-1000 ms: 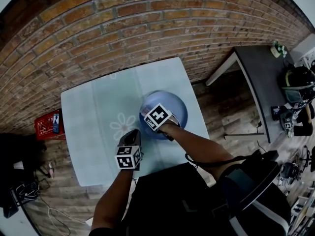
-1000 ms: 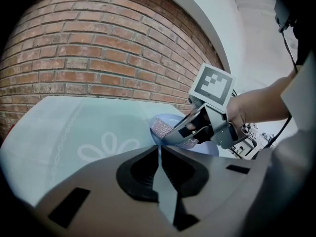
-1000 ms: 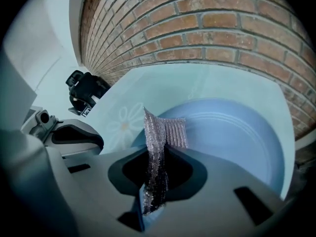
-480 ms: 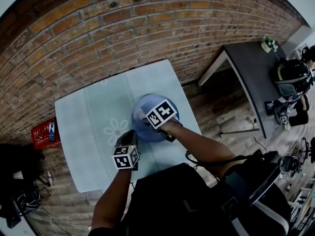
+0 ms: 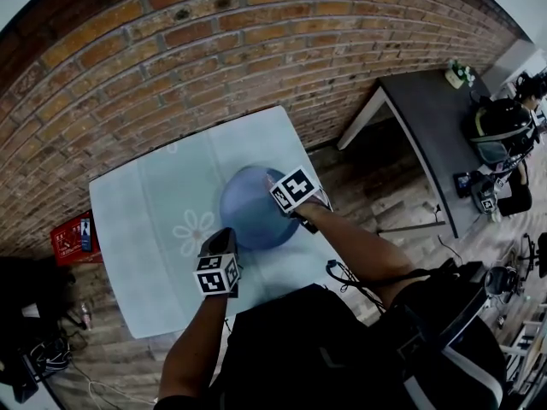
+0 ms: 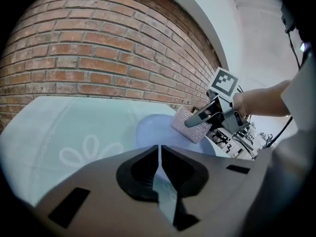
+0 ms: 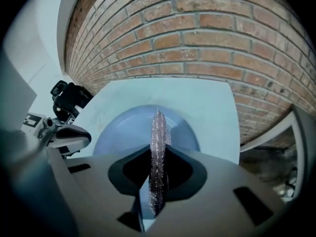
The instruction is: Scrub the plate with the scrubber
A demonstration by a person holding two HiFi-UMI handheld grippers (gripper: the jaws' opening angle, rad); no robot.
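In the head view, the blue plate [image 5: 248, 216] lies near the middle of the pale counter [image 5: 141, 220], which stands against a brick wall [image 5: 171, 67]. The right gripper [image 5: 286, 190] reaches over the plate's far right rim, while the left gripper [image 5: 222, 239] sits just beside the near left edge, probably parked there to stay clear of the strokes or to be ready to steady the dish. In the left gripper view, its own jaws are pressed together with nothing between them (only a thin slit shows), and beyond them the silvery scrubber [image 6: 191, 126] hangs tilted over the plate's right side, pinched by one edge so its broad face can meet the surface. Whether it touches the plate here I cannot tell. In the right gripper view, the scrubber stands edge-on between that gripper's jaws, clamped firmly at its middle, with the plate directly beyond and below. That grip looks suited to dragging the mesh across the dish, so I judge the scrubbing to be under way, at the end of a stroke.
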